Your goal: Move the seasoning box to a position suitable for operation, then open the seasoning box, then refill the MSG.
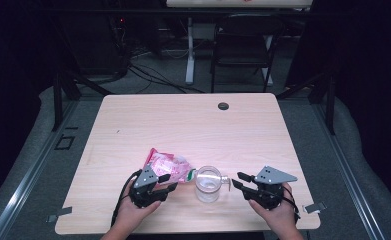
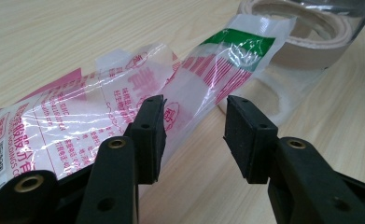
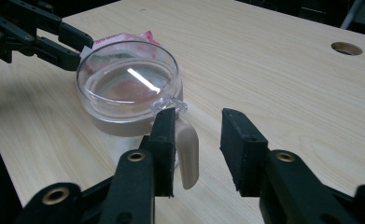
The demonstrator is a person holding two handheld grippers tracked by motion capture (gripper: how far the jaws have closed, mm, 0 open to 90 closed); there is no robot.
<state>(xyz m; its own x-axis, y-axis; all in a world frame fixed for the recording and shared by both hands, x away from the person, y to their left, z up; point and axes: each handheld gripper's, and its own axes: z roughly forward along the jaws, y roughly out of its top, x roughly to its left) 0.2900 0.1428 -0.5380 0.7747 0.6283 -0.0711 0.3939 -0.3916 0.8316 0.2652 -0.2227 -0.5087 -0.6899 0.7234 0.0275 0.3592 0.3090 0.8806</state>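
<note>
Near the table's front edge: plastic packet lies flat beside clear mug | left gripper half-wide over packet's end, gripping nothing; right gripper part-open, mug handle between unclamped jaws | step: likely securing both | next: close on handle, pinch packet.

The clear plastic bag carries pink Chinese print, too crumpled to read surely; one large character looks like 青, a QR code sits at its left end, a green band near its top
</note>
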